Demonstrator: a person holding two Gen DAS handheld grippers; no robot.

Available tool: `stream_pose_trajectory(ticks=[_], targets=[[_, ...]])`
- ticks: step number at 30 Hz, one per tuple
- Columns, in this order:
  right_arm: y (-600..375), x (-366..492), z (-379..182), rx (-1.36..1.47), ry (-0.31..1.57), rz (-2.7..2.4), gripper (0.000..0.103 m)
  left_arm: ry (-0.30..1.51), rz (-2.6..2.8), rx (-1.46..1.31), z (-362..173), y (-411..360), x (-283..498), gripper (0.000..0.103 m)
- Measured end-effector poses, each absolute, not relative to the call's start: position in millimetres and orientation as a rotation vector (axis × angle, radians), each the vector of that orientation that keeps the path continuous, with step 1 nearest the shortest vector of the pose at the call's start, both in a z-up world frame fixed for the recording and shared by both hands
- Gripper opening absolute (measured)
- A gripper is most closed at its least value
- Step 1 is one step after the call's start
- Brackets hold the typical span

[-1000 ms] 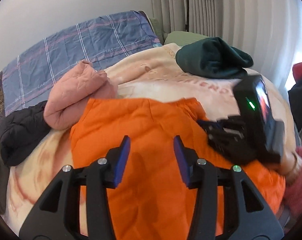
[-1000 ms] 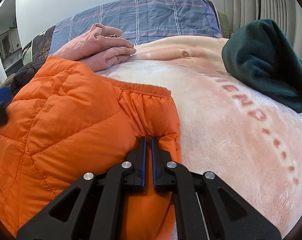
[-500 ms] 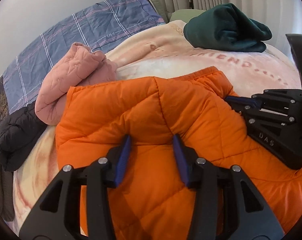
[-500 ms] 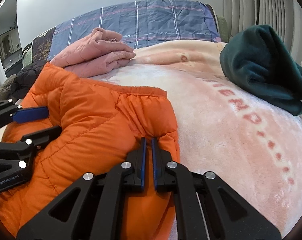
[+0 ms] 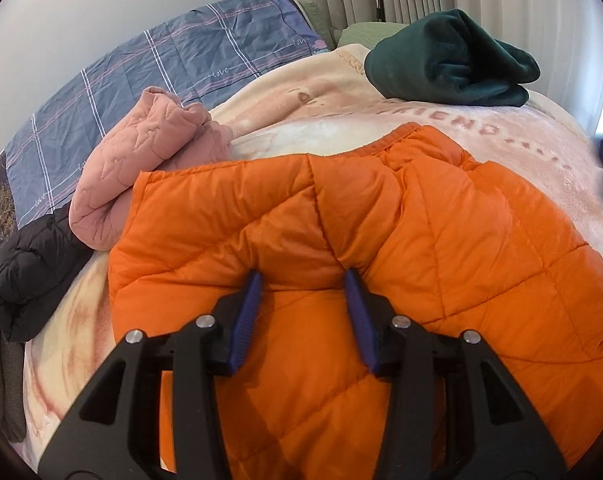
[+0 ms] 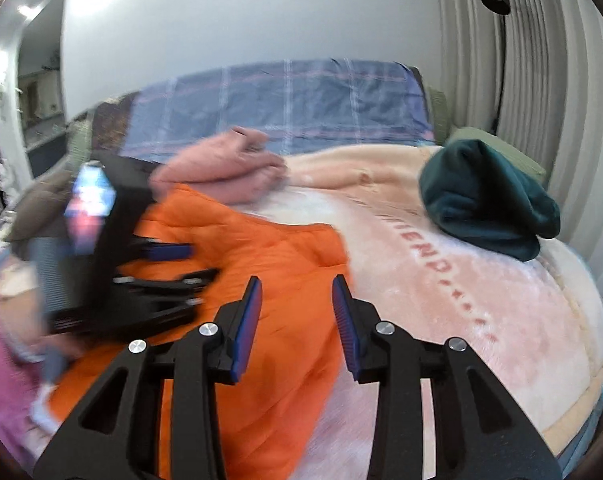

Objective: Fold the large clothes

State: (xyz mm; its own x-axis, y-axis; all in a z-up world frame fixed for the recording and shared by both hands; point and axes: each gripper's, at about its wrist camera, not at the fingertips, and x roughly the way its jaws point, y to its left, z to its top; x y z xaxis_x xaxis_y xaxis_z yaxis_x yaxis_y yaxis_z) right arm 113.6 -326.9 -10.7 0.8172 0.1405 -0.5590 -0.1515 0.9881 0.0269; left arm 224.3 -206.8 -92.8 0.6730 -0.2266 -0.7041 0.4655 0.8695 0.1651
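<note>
An orange quilted puffer jacket [image 5: 381, 240] lies folded over on the cream blanket [image 5: 521, 152] of a bed. My left gripper [image 5: 301, 276] is open, its blue pads pressed down into the jacket's fold, with fabric between the tips. In the right wrist view the jacket [image 6: 269, 248] lies left of centre. My right gripper [image 6: 297, 280] is open and empty, raised above the jacket's right edge. The left gripper [image 6: 169, 264] shows blurred at the left of that view.
A folded pink quilted garment [image 5: 141, 160] and a black jacket [image 5: 29, 272] lie at the left. A folded dark green garment [image 5: 449, 60] sits at the back right. A blue checked pillow [image 5: 161, 80] is at the head. Curtains [image 6: 521, 60] hang on the right.
My right gripper has let go of the jacket's cuff, opened and pulled up and back. My left gripper has pushed lower into the jacket, which is now folded over further.
</note>
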Motion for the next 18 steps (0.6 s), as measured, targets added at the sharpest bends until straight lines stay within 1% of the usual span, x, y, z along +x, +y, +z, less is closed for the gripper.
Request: stream_pose_trajectory(ticks=[2,3,5,7,8,10,11,12,13,14,15,17,18], targets=[[-323,93,-10,0.025,0.589,0.246,0.035,0.734,-0.397,0.348,-93,-207,224,0.045],[-319,86,-20,0.041,0.625,0.301,0.033,0.734,-0.396,0.348,-93,-207,224,0.045],[-313,84,-54,0.027,0.759,0.296,0.032,0.734,-0.397,0.347,-93,-207,224,0.045],[-320,78,-82,0.057,0.776,0.264,0.032,0.734,-0.418,0.336,-91,-207,223,0.045],[-325,73,-83,0.092,0.783,0.265,0.033,0.731,-0.427,0.339,-90,-208,221,0.045],[-335,66,-75,0.160,0.785,0.275,0.037,0.716,-0.406,0.374,-92,-212,217,0.045],[-342,63,-70,0.204,0.786,0.279,0.043,0.711,-0.394,0.385,-93,-213,216,0.045],[-350,59,-65,0.246,0.778,0.282,0.053,0.710,-0.391,0.389,-93,-213,216,0.045],[-359,56,-61,0.285,0.765,0.275,0.060,0.709,-0.387,0.392,-93,-214,215,0.045],[-370,53,-58,0.334,0.751,0.254,0.070,0.709,-0.387,0.391,-93,-214,215,0.045],[-379,52,-59,0.372,0.755,0.240,0.075,0.708,-0.387,0.389,-93,-213,215,0.045],[-390,59,-71,0.494,0.830,0.265,0.081,0.709,-0.389,0.384,-93,-212,215,0.045],[-392,65,-85,0.584,0.910,0.298,0.082,0.709,-0.390,0.382,-93,-212,215,0.045]])
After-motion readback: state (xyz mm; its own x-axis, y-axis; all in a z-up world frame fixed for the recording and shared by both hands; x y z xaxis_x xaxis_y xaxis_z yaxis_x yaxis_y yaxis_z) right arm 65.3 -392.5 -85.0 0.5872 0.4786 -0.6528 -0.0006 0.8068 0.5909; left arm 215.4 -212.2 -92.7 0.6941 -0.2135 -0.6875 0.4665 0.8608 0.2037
